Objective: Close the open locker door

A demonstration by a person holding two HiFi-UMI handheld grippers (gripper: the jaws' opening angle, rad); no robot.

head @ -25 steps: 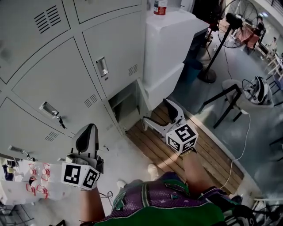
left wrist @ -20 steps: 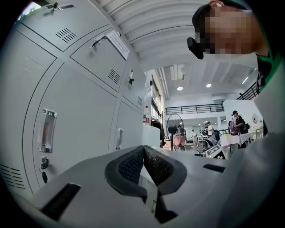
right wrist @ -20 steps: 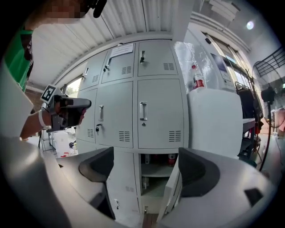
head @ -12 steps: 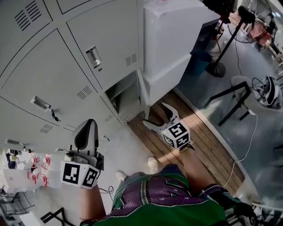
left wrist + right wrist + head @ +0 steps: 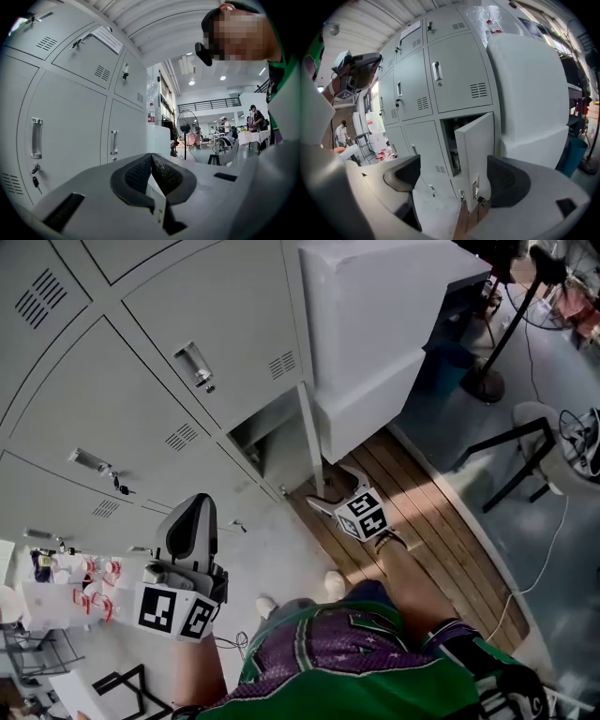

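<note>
Now locker door (image 5: 476, 150) ajar, contents unclear; R gripper (image 5: 457, 178) jaws apart.

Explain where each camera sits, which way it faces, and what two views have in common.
Head view: on the person's head, facing steeply down at the lockers and the open locker door; shows the left gripper, the right gripper and green-purple clothing.
Left gripper view: on the left gripper, facing along its shut fingers toward closed lockers and a standing fan; shows the person's shoulder.
Right gripper view: on the right gripper, facing the open door between its spread fingers.
Shared: head and right gripper views both show that door.
</note>
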